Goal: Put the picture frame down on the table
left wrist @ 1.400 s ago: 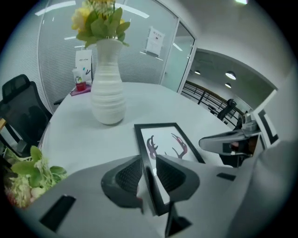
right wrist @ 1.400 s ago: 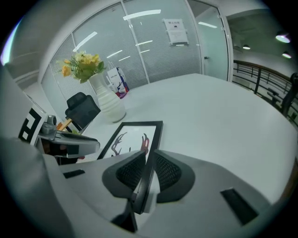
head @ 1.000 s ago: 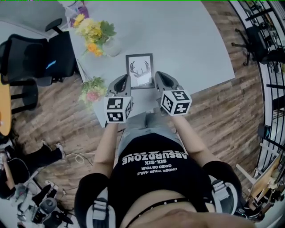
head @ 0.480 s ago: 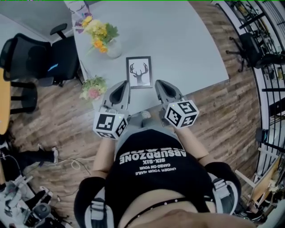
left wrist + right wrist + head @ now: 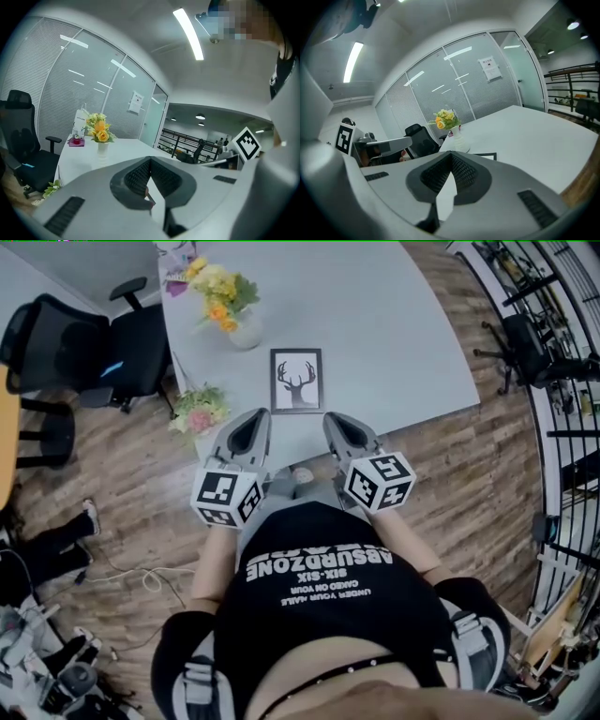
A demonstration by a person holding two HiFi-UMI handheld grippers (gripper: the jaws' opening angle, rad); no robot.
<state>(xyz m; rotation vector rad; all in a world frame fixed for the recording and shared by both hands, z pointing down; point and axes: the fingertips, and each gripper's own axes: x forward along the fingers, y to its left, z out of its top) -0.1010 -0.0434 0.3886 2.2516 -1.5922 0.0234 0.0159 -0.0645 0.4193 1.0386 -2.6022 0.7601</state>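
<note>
Left gripper [image 5: 255,418] and right gripper [image 5: 335,420] hover level, jaws together and empty, just short of the frame [image 5: 296,381]. It lies flat near the table [image 5: 403,334] edge, with open room to its right.

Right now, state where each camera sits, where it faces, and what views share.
Head view: on the person's head, facing steeply down at the table, picture frame, left gripper, right gripper, forearms and torso.
Left gripper view: rides the left gripper, facing along its shut jaws toward the flower vase.
Right gripper view: rides the right gripper, facing along its shut jaws toward frame and vase.
Shared: all three show the vase.
</note>
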